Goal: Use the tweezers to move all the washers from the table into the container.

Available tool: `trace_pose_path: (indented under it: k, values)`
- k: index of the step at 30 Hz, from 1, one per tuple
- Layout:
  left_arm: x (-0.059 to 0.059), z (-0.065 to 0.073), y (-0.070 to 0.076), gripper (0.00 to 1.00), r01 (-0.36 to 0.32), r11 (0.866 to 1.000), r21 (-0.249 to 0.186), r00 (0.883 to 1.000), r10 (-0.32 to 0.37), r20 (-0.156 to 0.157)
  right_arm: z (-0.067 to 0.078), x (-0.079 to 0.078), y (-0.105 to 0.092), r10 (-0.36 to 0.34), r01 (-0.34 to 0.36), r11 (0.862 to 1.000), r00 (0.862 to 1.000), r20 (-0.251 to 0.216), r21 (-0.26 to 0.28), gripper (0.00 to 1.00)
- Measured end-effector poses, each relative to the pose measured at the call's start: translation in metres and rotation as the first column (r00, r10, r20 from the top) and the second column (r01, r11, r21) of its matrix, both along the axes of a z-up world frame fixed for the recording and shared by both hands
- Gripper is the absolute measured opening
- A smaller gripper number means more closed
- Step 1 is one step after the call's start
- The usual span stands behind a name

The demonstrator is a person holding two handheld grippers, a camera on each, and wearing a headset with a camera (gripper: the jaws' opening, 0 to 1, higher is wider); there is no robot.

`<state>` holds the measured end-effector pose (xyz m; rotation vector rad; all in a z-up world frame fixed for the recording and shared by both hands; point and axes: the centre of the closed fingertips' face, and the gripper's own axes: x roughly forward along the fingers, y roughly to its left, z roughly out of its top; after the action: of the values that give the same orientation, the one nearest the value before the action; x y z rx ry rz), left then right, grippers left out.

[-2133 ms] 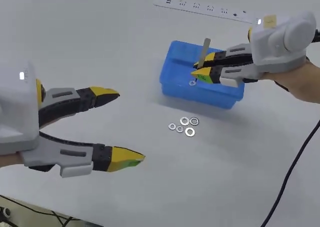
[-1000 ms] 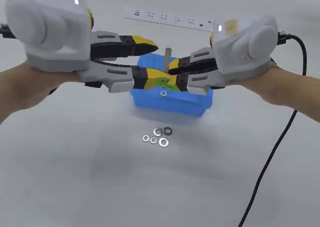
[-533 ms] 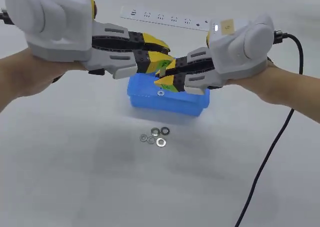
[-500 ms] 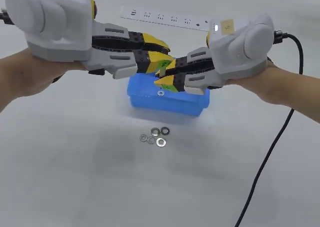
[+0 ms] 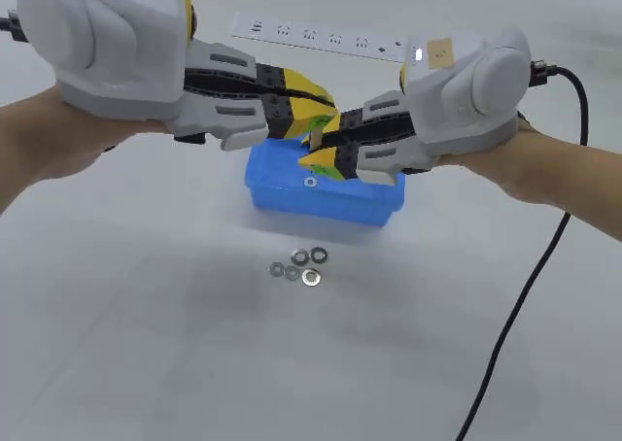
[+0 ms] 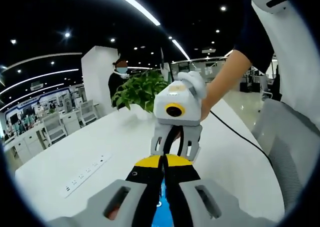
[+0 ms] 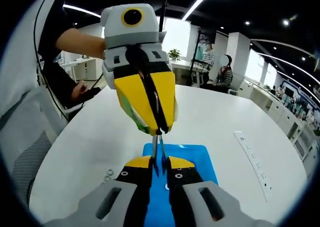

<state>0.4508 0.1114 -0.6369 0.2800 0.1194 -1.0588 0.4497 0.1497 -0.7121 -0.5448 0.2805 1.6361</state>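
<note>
- Container [image 5: 326,200]: blue, open-topped, on white bench [image 5: 146,344]. One washer [image 5: 310,182] lies inside it.
- Loose washers [image 5: 299,266]: small cluster on the bench just in front of the container, apart from it.
- Tweezers [image 7: 159,154]: upright above the container, gripped at two points.
- Left hand-held gripper [image 5: 326,118]: above the container, jaws pressed together on the tweezers' upper end.
- Right hand-held gripper [image 5: 311,156]: above the container, just under the left one, jaws pinching the tweezers lower down.
- Power strip [image 5: 321,36]: white, on the bench behind the container.
- Black cable [image 5: 525,295]: right of the container.
</note>
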Motion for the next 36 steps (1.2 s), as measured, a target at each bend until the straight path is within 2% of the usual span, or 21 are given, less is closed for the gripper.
trace_pose_path:
  k: [4, 7, 14, 18, 22, 26, 29, 33, 36]
  values:
    - [0.001, -0.001, -0.001, 0.05, -0.004, 1.000, 0.019, 1.000, 0.003, 0.010, 0.004, 0.004, -0.001, -0.034, 0.034, 0.999, 0.999, -0.006, 0.005, 0.18]
    - [-0.001, -0.001, -0.001, 0.04, -0.010, 1.000, 0.026, 1.000, 0.010, 0.006, 0.009, 0.004, -0.003, -0.046, 0.046, 0.999, 0.999, -0.002, 0.010, 0.21]
    - [-0.004, 0.004, 0.000, 0.05, -0.029, 1.000, 0.008, 1.000, 0.029, 0.005, 0.011, -0.003, -0.010, -0.056, 0.056, 0.998, 0.998, -0.001, -0.001, 0.26]
    - [-0.009, 0.009, 0.000, 0.05, -0.034, 0.999, -0.003, 0.999, 0.034, 0.006, 0.020, -0.008, -0.016, -0.092, 0.093, 0.995, 0.995, -0.027, 0.030, 0.30]
    - [-0.016, 0.011, 0.000, 0.05, -0.037, 0.999, 0.002, 0.999, 0.037, -0.002, 0.025, -0.008, -0.025, -0.145, 0.147, 0.988, 0.989, -0.030, 0.051, 0.34]
    - [-0.026, 0.020, -0.002, 0.05, -0.036, 0.998, -0.045, 0.999, 0.036, -0.011, 0.027, -0.009, -0.042, -0.197, 0.198, 0.978, 0.980, -0.032, 0.059, 0.37]
    - [-0.033, 0.020, -0.001, 0.05, -0.040, 0.999, -0.026, 0.999, 0.039, -0.017, 0.028, -0.016, -0.056, -0.207, 0.209, 0.976, 0.978, -0.038, 0.053, 0.39]
    - [-0.041, 0.021, -0.002, 0.05, -0.055, 0.998, -0.026, 0.998, 0.055, -0.022, 0.030, -0.024, -0.074, -0.234, 0.235, 0.971, 0.972, -0.031, 0.036, 0.43]
    - [-0.048, 0.024, -0.007, 0.05, -0.048, 0.999, -0.020, 0.999, 0.047, -0.016, 0.039, -0.033, -0.080, -0.257, 0.260, 0.962, 0.965, -0.054, 0.078, 0.47]
